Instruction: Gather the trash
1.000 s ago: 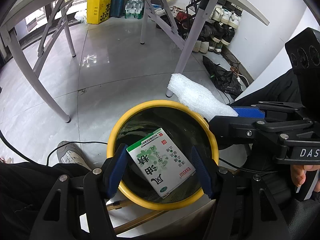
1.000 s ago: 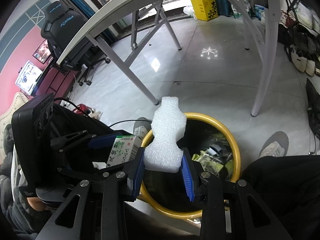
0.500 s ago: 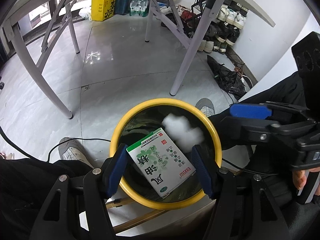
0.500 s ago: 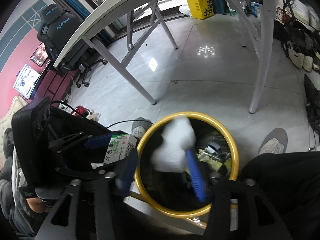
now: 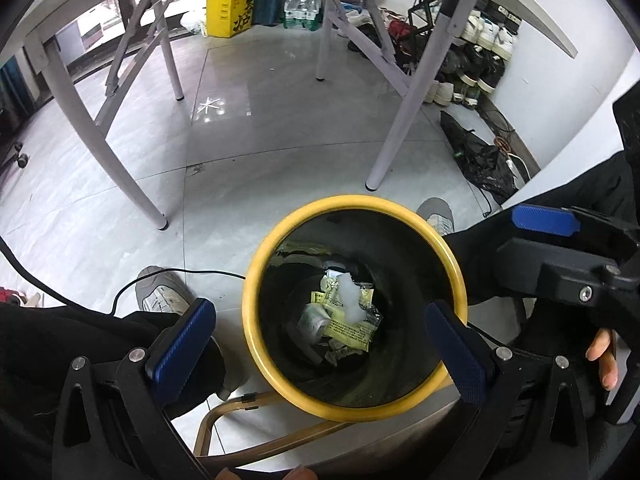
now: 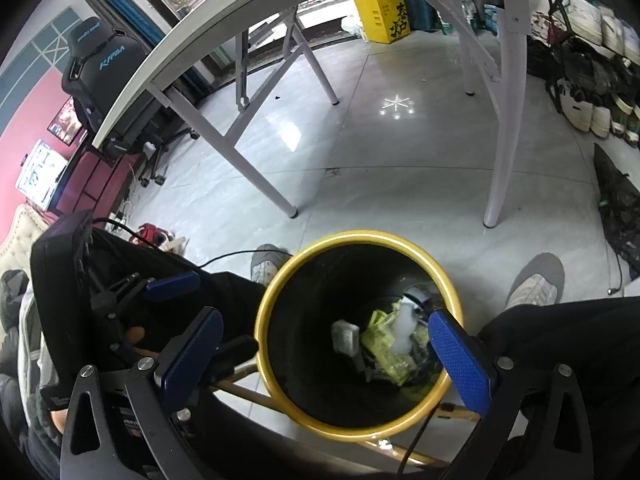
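Observation:
A black bin with a yellow rim (image 5: 256, 280) (image 6: 264, 304) stands on the floor under both grippers. At its bottom lie the white foam piece (image 5: 350, 300) (image 6: 402, 330), the box, seen blurred (image 5: 312, 320) (image 6: 345, 336), and yellow-green wrappers (image 5: 352, 328) (image 6: 384, 352). My left gripper (image 5: 320, 348) is open and empty above the bin's near rim. My right gripper (image 6: 324, 352) is open and empty above the bin; it also shows at the right of the left wrist view (image 5: 544, 220).
White table legs (image 5: 392, 136) (image 6: 500, 160) stand on the grey tiled floor beyond the bin. The person's shoes (image 5: 160, 296) (image 6: 536, 280) flank the bin. A black bag (image 5: 480, 156) and shoes lie by the right wall. A yellow box (image 5: 230, 12) stands far back.
Both grippers opened. The foam piece dropped from the right gripper and the box from the left gripper; both now lie at the bottom of the bin.

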`<state>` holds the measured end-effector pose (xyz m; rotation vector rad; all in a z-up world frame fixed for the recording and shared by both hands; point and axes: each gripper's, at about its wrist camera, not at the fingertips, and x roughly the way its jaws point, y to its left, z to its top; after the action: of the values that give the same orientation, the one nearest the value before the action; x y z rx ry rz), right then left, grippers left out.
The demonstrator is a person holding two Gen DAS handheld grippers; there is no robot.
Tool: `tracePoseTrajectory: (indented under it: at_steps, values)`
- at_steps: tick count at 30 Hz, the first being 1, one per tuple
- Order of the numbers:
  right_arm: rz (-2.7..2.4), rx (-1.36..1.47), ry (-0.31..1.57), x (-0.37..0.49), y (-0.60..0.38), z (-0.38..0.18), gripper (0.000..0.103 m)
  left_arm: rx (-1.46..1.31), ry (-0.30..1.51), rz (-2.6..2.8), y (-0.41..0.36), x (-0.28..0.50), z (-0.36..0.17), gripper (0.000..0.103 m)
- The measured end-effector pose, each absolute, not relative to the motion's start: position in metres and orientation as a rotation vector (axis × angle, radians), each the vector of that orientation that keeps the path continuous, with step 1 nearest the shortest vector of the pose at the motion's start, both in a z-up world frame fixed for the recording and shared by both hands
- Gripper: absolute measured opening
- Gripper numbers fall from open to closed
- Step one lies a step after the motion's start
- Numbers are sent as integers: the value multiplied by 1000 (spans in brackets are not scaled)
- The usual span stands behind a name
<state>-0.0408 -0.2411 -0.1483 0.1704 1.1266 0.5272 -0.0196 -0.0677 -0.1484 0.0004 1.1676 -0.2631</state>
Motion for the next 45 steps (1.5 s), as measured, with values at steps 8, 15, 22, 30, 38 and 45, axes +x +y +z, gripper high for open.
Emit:
tracePoseTrajectory:
  at_steps: [8,15,22,30,38,45]
  values:
    - [512,220,1108,-43,-249,-146,103,42,1171,-189,-66,-17,-152,102]
    - [506,271,1127,-40,-255,-152,103,60,1165,-178,-64,-18,-152,102]
    - [511,259,1135,-41,-252,-153,103,75,1168,-159,-65,-17,-153,102]
    - [512,254,1143,-41,-250,-154,103,81,1167,-150,-64,-17,-153,102]
    - [515,250,1148,-41,-249,-155,103,112,1165,-151,-65,-18,-155,102]
    - [515,251,1148,-42,-249,-156,103,133,1167,-133,-65,-18,-156,102]
